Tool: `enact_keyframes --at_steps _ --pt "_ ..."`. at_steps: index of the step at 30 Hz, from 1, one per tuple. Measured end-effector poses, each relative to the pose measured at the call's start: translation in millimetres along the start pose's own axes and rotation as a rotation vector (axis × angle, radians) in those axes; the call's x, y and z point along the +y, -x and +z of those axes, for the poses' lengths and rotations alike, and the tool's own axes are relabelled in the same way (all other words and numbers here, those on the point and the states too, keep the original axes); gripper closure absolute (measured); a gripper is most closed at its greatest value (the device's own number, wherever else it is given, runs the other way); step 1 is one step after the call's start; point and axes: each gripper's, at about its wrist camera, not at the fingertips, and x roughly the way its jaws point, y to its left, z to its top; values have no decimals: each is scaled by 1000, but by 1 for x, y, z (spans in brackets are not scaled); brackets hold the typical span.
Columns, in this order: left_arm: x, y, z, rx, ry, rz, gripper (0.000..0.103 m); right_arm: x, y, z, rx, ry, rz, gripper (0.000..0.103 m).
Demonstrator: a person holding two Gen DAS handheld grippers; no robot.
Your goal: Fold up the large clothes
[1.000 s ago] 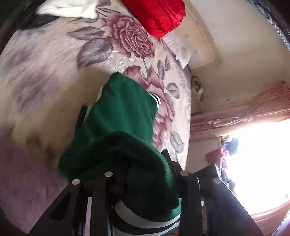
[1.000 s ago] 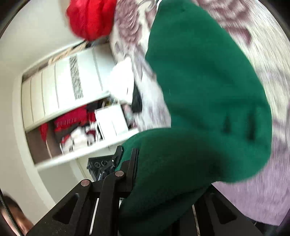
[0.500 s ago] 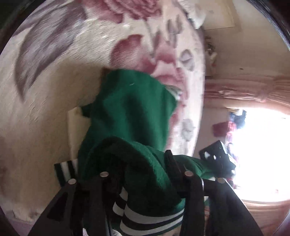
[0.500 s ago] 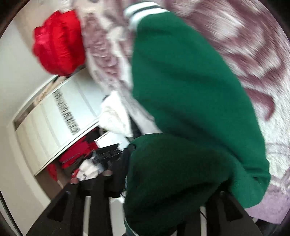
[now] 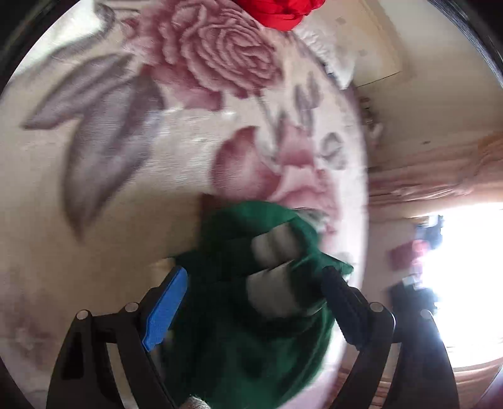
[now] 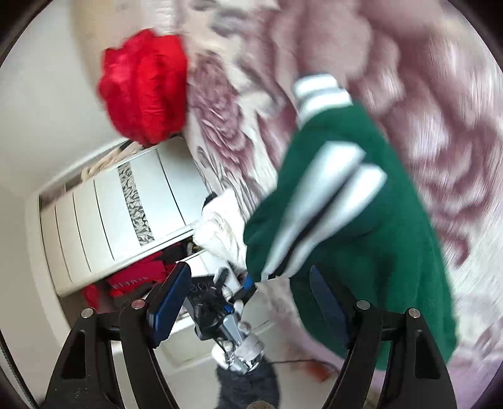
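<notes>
Left wrist view: bed under a rose-patterned blanket (image 5: 132,176), red bundle (image 5: 279,12) at its far end, bright window (image 5: 465,283) right. Green sweater (image 5: 251,339) with white stripes heaped on the blanket between the left gripper (image 5: 254,299) jaws, which are opening. Right gripper (image 6: 251,292) also opening, sweater beside its right finger; white wardrobe (image 6: 119,214) beyond.

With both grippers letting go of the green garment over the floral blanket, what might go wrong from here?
1. The left gripper and right gripper are both opening; the green garment, bunched rather than flat, may settle crooked and undo the fold.
2. Its striped cuff lies across the top and could slip out.
3. Fabric by the right gripper's right finger might snag as it pulls away.
</notes>
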Motion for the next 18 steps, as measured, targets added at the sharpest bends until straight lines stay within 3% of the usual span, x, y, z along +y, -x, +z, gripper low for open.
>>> enact_keyframes --at_steps 2,4,7,10,12,15,18 --pt "4 -3 -15 -17 -10 62 17 12 18 2 -48 158 -130 22" --pt "9 0 -38 -50 -14 139 17 13 20 1 -50 336 -337 19" --pt "11 -1 -75 -96 -40 288 17 -27 -8 3 142 428 -487 19" --pt "15 -13 -107 -121 -54 441 17 -72 -46 12 314 432 -485 19" --pt "22 -22 -121 -124 -31 498 17 -92 -75 25 380 439 -431 19" --pt "40 -24 -133 -158 70 488 16 -105 -107 45 436 362 -286 17" --pt "58 -20 -134 -191 155 483 17 -101 -129 51 469 351 -219 17"
